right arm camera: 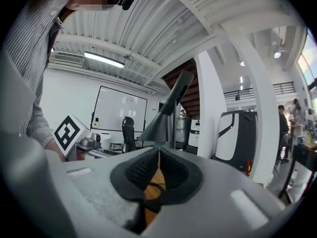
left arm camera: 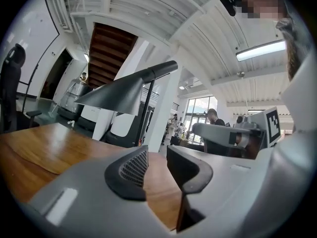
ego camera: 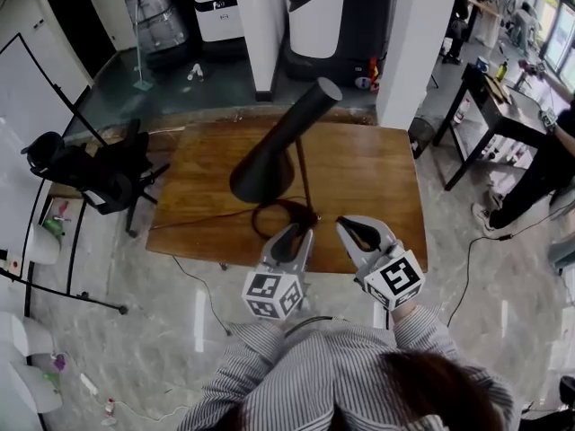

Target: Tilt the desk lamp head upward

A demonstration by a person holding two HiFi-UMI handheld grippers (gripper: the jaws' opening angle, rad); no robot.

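So here's where I'm at: the desk lamp (ego camera: 269,151) sits on the wooden desk (ego camera: 377,178), close to the near edge and roughly in the middle. Its black cone head is slanted, with the wide shade end low toward the left and the narrow end poking up toward the far right. The thin stem (ego camera: 304,173) runs down to the base, and a dark cable (ego camera: 207,218) trails off to the left across the desk.

Both tools hang at the near edge, just short of the lamp and not touching it. The left hand-held gripper (ego camera: 292,233) has its jaws spread wide with nothing between them, just bare desk showing through in the left gripper view. The right hand-held gripper (ego camera: 358,230) is pinched fully closed on nothing, pads meeting in the right gripper view. A black office chair (ego camera: 99,173) stands off the desk's left side.
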